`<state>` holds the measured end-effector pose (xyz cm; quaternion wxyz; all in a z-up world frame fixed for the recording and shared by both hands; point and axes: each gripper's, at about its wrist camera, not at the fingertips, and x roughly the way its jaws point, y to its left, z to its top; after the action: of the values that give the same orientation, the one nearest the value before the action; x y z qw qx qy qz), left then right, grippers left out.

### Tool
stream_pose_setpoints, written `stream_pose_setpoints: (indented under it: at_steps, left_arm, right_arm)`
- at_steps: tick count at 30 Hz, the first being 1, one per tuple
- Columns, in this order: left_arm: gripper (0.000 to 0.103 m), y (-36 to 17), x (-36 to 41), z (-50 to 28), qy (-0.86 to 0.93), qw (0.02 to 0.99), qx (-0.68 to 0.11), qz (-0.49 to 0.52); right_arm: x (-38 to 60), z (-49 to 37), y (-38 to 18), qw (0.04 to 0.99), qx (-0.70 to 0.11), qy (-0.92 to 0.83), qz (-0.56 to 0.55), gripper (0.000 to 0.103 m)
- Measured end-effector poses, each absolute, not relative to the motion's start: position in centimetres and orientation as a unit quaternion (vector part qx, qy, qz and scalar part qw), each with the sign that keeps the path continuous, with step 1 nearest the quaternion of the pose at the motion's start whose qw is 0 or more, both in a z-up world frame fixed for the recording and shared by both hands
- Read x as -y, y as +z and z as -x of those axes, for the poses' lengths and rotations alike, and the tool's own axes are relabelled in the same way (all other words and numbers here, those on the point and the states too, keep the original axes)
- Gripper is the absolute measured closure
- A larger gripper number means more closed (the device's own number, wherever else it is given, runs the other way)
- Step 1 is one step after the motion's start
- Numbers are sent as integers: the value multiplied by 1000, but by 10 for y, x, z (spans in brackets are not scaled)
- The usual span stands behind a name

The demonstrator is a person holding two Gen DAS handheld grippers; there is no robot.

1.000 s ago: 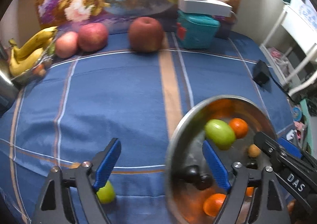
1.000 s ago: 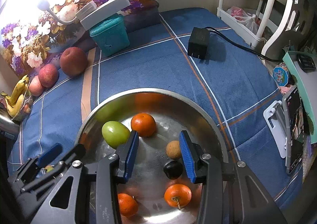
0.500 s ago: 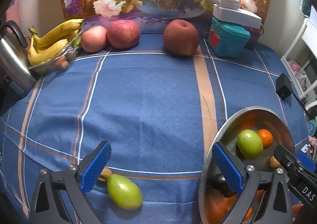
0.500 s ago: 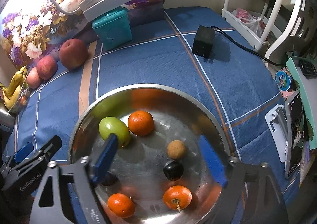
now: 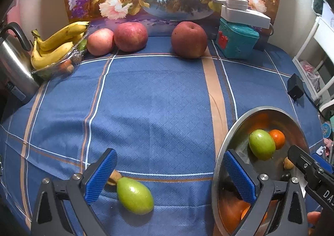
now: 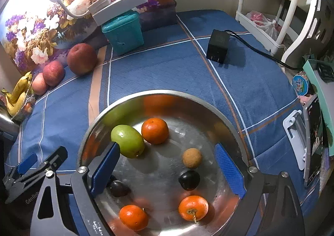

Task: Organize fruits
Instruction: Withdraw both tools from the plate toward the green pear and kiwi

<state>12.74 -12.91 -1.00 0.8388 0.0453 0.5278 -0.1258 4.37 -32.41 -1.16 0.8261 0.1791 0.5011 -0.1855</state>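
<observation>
Your round steel bowl (image 6: 227,123) holds most fruit; the smooth green oval fruit (image 5: 135,195) lies on the blue cloth between your left gripper (image 5: 170,175) jaws, spread wide. Grip its waist gently; it looks slippery. Your right gripper (image 6: 167,168) gapes empty.

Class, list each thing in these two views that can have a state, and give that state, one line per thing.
Left claw: open, nothing held.
Right claw: open over the bowl, nothing held.
Metal bowl: upright, holding fruit.
Green fruit on cloth: lying loose, outside the bowl.
Green fruit in bowl: resting against an orange.
Bananas: piled in a clear tray.
Black adapter: cable attached.
</observation>
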Motion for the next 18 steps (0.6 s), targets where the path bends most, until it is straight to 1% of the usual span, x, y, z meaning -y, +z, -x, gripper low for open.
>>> stream_pose_setpoints:
  at_steps: [11,18]
  left_arm:
    - [0,-9,102,-113,-131,831,-539,-52]
    - [0,-2,76,-108,-112,837,-532,-56]
  right_arm:
    - [305,-34,-7,824,-513,-182,-156,11]
    - [288,-28,-10,819,-525,-180,-144,11]
